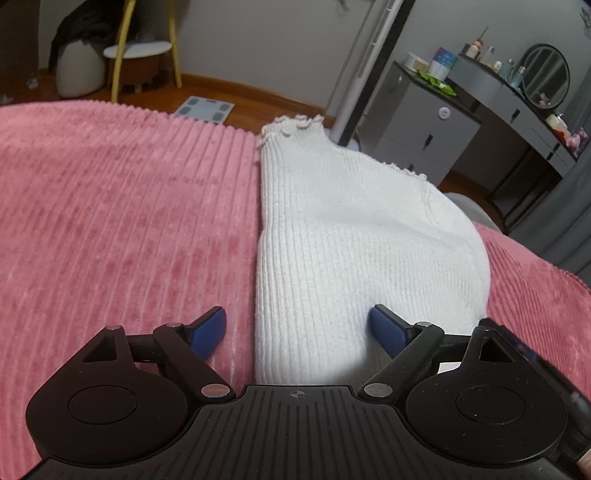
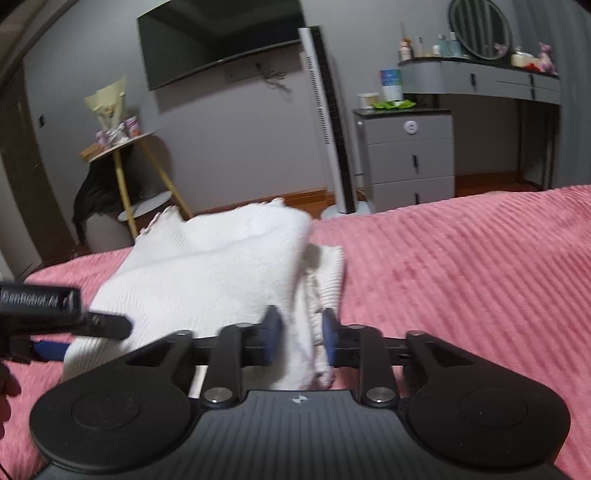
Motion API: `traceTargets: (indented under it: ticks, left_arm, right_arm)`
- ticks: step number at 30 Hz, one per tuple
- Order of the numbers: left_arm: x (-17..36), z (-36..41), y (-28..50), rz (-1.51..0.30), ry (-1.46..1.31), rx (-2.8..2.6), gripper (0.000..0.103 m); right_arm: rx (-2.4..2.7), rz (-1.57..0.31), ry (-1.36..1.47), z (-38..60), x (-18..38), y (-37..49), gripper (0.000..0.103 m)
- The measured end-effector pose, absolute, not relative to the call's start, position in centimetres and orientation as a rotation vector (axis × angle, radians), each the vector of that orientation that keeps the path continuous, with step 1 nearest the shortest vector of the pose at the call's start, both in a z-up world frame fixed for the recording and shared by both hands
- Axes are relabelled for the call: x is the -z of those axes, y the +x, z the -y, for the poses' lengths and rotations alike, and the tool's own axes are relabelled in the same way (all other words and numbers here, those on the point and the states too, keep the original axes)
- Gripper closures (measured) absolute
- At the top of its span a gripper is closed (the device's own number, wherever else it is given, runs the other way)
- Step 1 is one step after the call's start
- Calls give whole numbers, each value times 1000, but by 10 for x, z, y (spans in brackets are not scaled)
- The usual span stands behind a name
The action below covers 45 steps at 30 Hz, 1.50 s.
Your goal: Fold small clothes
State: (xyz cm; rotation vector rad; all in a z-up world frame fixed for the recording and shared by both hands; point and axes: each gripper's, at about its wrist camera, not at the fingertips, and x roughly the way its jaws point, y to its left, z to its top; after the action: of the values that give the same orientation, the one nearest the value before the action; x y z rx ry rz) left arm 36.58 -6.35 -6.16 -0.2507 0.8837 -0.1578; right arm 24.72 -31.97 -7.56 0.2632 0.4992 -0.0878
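A white ribbed knit garment (image 1: 343,236) lies on the pink corduroy bedspread (image 1: 122,221), its frilled edge at the far end. My left gripper (image 1: 298,325) is open; its jaws straddle the garment's near left edge, one blue pad on the bedspread, one on the knit. In the right wrist view the garment (image 2: 207,266) lies folded over, with a bunched layer at its right side. My right gripper (image 2: 300,334) is partly closed around that bunched near edge, cloth between its blue pads. The left gripper's body (image 2: 44,314) shows at the left edge there.
The bedspread (image 2: 461,266) extends wide to the right. Beyond the bed stand a grey drawer unit (image 2: 410,155), a white tower fan (image 2: 325,118), a dressing table with a round mirror (image 2: 480,29), and a yellow-legged side table (image 2: 122,162).
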Motion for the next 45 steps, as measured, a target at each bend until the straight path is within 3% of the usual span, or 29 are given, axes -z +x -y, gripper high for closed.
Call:
traceTargets:
  ticks: [11, 14, 16, 22, 23, 24, 25, 26, 29, 30, 32, 33, 34, 35, 37, 39, 45]
  left_arm:
    - [42, 62, 375, -811, -211, 145, 15]
    - [46, 61, 392, -814, -209, 131, 15]
    - [45, 62, 403, -805, -219, 139, 13]
    - [58, 62, 436, -868, -279, 183, 12]
    - [60, 62, 439, -874, -291, 185, 14]
    - [62, 62, 441, -875, -289, 195, 25]
    - [63, 64, 442, -869, -276, 215, 42]
    - [64, 67, 442, -860, -250, 221, 44]
    - [64, 78, 437, -789, -165, 193, 53]
    - [66, 81, 437, -777, -142, 179, 53]
    - [74, 90, 435, -754, -56, 141, 37]
    - [77, 94, 432, -739, -7, 107, 24]
    - [77, 97, 428, -729, 33, 87, 20]
    - [74, 95, 424, -723, 42, 97, 20]
    - [63, 81, 415, -740, -11, 123, 20]
    - [55, 61, 403, -757, -122, 149, 20]
    - [68, 27, 382, -860, -379, 304, 18]
  right_arm:
    - [73, -479, 341, 331, 71, 249, 71]
    - [72, -486, 407, 343, 67, 258, 60]
    - [55, -497, 441, 349, 63, 273, 45]
    - [-10, -615, 438, 342, 55, 343, 43]
    - [-27, -644, 438, 340, 57, 354, 46]
    - [-40, -678, 428, 337, 59, 362, 55]
    - [-43, -691, 410, 334, 61, 367, 69]
    - [-51, -682, 389, 331, 61, 369, 83]
    - [-15, -572, 269, 319, 58, 356, 86]
    - [14, -545, 226, 315, 59, 352, 86]
    - [78, -532, 111, 306, 68, 353, 86]
    - [113, -548, 31, 298, 78, 356, 85]
    - [121, -563, 3, 295, 86, 359, 85]
    - [115, -572, 13, 296, 87, 359, 84]
    - [110, -589, 64, 306, 72, 353, 56]
    - [89, -570, 167, 323, 59, 332, 46]
    - [-74, -605, 614, 383, 80, 266, 45]
